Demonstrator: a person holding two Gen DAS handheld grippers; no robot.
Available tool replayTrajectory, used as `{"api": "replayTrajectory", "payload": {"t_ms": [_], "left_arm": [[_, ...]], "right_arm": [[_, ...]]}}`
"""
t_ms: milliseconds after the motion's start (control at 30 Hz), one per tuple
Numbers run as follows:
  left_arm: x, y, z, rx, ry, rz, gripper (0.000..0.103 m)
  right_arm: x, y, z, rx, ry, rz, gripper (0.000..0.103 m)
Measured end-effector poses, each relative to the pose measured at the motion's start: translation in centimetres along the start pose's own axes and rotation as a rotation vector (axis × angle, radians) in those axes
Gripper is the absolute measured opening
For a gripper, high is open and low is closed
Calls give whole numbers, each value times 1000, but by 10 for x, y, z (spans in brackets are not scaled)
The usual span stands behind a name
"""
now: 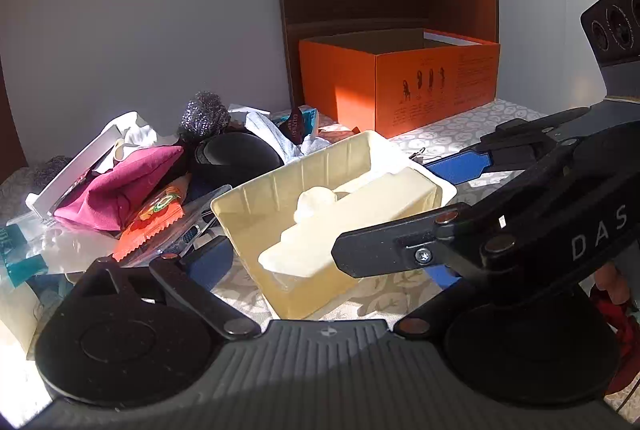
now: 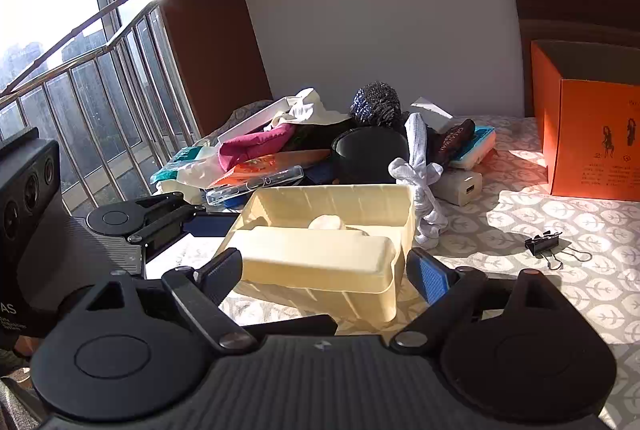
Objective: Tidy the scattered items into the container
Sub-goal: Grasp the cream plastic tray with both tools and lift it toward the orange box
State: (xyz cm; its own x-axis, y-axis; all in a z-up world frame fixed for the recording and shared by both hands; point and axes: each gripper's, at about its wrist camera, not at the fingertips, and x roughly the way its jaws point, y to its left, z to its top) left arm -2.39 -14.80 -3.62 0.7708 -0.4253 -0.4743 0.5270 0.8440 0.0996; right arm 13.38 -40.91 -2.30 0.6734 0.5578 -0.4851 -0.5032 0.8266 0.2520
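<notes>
Open patterned tabletop (image 2: 560,214) stretches between the cream tray (image 2: 332,230) and the orange box (image 2: 592,134). Only a binder clip (image 2: 544,244) lies there. Left of the tray, heaped clutter (image 2: 320,146) blocks passage.

Leaf-patterned tabletop (image 2: 560,218) with orange box (image 2: 592,134), cream tray (image 2: 320,258), binder clip (image 2: 544,244)

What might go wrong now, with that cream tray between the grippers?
1. The tray looks thin and tilted, pinched only at its sides by the right gripper; it might flex and slip out.
2. The white lump lying loose inside may roll out on the way to the box.
3. The left gripper crowds the same tray, so the two could knock together.
</notes>
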Motion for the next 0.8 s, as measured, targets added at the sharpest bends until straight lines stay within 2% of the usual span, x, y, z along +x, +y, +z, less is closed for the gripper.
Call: {"api": "replayTrajectory", "payload": {"t_ms": [100, 267, 500, 800], "left_arm": [[-2, -9, 5, 52, -49, 9, 102], [4, -15, 15, 45, -58, -14, 102], [15, -22, 38, 96, -99, -14, 102], [41, -27, 86, 127, -163, -43, 103]], "right_arm": [[-10, -1, 1, 2, -18, -1, 91], [-24, -3, 2, 3, -56, -31, 91], [-31, -19, 15, 10, -100, -62, 91], [-40, -45, 50, -9, -159, -112, 91]]}}
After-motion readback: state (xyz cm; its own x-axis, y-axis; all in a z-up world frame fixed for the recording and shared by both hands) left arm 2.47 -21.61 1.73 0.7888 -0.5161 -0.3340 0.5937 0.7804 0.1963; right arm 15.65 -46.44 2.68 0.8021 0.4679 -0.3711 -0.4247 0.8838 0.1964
